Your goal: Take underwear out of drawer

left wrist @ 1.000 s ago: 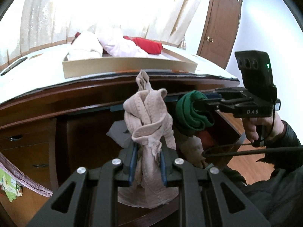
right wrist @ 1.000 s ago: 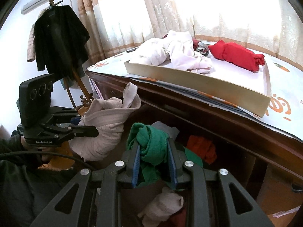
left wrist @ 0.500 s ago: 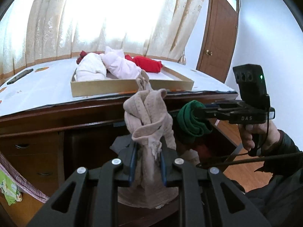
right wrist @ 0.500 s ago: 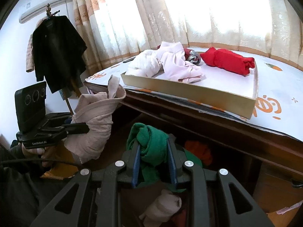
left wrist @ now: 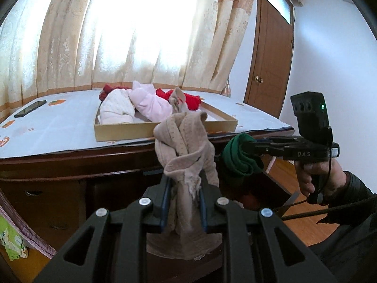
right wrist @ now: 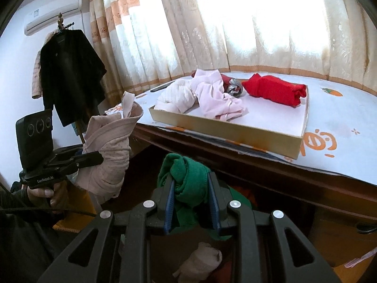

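While both arms hang raised in front of the dark wooden counter (left wrist: 70,162), each hand-held gripper carries a garment lifted clear of the open drawer (right wrist: 212,254) below. The left hand-held gripper (left wrist: 183,202) is clamped, jaws nearly together, on a bunched beige knitted pair of underwear (left wrist: 186,146). The right hand-held gripper (right wrist: 191,202) likewise pinches a rolled green fabric pair (right wrist: 186,174). On the counter top stands a shallow cardboard tray (right wrist: 226,129) holding white, pink and red clothes, probably where these two are headed. More pieces lie in the drawer.
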The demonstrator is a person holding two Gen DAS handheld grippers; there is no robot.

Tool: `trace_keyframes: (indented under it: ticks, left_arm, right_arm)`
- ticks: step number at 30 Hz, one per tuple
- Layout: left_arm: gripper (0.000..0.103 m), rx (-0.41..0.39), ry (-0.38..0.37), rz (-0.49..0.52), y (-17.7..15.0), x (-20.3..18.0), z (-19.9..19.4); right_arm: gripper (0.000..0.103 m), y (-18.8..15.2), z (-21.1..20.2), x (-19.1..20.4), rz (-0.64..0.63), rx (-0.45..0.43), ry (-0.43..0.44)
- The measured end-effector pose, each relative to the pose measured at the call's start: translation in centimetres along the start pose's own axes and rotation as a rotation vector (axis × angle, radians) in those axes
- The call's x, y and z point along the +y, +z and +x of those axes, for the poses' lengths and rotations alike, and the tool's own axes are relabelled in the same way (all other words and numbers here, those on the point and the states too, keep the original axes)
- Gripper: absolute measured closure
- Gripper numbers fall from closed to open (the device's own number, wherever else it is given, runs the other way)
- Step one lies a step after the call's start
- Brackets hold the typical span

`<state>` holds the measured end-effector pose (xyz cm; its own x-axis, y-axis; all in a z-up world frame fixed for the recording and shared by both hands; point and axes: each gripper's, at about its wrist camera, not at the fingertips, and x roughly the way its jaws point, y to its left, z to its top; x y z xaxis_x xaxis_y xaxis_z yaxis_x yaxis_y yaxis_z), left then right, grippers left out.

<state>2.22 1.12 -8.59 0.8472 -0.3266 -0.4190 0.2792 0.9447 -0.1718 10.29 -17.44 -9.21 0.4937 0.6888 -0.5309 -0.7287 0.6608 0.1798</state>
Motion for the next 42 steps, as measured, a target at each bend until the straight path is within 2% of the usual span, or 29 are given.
trace_keyframes:
  ticks: [23,27,42]
  left_arm:
    - [0.084,-0.142,0.032,0.039,2.1,-0.9,-2.8]
    - [0.084,-0.165,0.04,0.072,2.6,-1.4,-3.2]
    - [0.084,-0.222,0.041,0.122,4.5,-1.7,-2.8]
  right_arm:
    - [0.075,1.1,-2.5,0.5,-0.008,-0.116,-0.009]
    - [0.075,1.3,-2.8,0.5,-0.009,-0.13,-0.014]
    - [0.077,2.6,-4.0,0.0,0.015,-0.196,-0.017]
